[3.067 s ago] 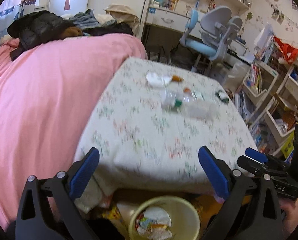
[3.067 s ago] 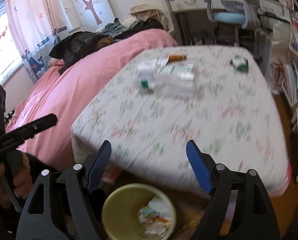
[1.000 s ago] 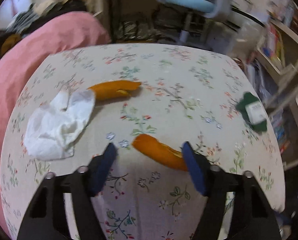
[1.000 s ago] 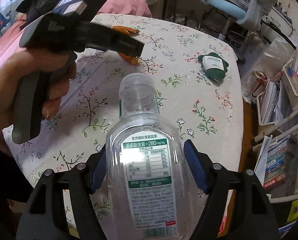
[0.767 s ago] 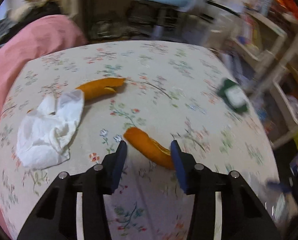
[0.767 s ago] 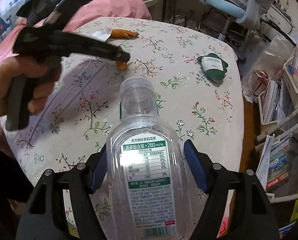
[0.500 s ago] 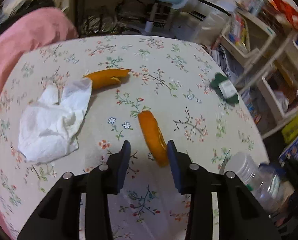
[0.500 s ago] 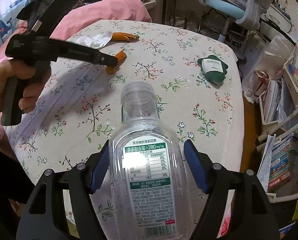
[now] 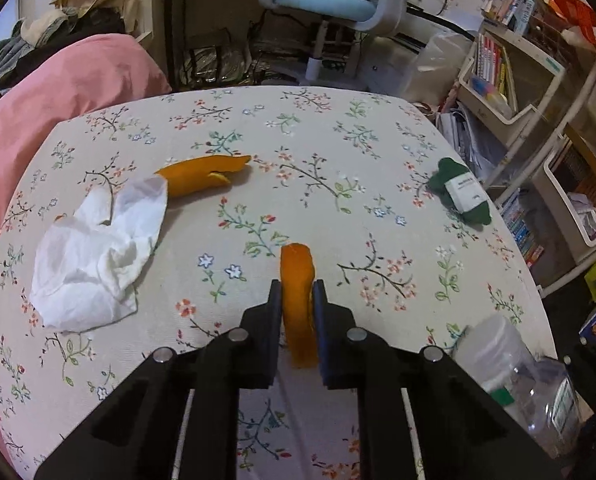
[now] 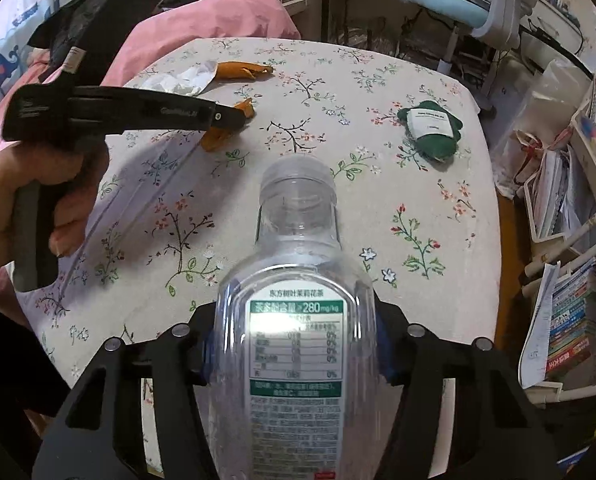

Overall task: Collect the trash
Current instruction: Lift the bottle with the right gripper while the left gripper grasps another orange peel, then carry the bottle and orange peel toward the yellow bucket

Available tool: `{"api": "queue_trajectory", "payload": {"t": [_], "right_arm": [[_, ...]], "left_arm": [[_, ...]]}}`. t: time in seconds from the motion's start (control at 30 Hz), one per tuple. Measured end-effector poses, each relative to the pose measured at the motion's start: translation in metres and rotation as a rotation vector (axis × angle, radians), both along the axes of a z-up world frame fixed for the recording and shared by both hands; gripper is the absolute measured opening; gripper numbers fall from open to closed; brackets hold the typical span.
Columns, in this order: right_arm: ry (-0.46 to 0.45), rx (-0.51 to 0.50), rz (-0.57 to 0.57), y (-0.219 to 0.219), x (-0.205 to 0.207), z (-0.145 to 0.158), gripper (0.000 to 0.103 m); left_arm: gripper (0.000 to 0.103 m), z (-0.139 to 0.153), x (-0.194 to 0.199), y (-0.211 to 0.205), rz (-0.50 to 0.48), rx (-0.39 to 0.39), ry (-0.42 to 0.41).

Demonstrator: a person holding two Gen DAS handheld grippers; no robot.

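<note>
Soft indoor light, sharp focus, glare on the bottle label [image 10: 296, 320], fisheye bending and dark corners.

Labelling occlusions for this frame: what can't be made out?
- Bottle base: right wrist view, cut off by the bottom edge.
- Peel lower end: left wrist view, hidden between the fingers.
- Green packet label: both views, print too small.

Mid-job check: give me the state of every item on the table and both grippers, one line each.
left gripper: closing on the near orange peel
right gripper: closing, holds the clear bottle, uncapped
far orange peel: lying loose
white tissue: crumpled, lying loose
green packet: lying flat, untouched
</note>
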State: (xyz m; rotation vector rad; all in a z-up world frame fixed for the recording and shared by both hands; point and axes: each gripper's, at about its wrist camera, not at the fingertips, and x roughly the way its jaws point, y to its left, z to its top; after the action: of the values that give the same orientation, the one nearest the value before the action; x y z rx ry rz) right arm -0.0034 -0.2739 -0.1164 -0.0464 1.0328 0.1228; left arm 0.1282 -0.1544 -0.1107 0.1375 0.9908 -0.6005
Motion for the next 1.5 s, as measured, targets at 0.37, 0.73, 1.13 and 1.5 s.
{"api": "queue_trajectory", "payload": {"t": [0.37, 0.73, 1.13, 1.5], "right_arm": [[-0.059, 0.433, -0.092, -0.032, -0.002, 0.015, 0.056], [-0.129, 0.576, -0.024, -0.009, -0.016, 0.039, 0.056], [-0.159, 0.637, 0.071, 0.043, -0.07, 0.037, 0.056], [-0.134, 0.633, 0.148, 0.075, -0.131, 0.034, 0.056]], "left_arm": [[0.015, 0.049, -0.037, 0.041, 0.058, 0.005, -0.179], [0.015, 0.079, -0.086, 0.093, 0.122, -0.002, -0.267], [0.015, 0.087, -0.13, 0.128, 0.173, -0.019, -0.303], [0.015, 0.085, -0.164, 0.151, 0.197, -0.06, -0.29]]}}
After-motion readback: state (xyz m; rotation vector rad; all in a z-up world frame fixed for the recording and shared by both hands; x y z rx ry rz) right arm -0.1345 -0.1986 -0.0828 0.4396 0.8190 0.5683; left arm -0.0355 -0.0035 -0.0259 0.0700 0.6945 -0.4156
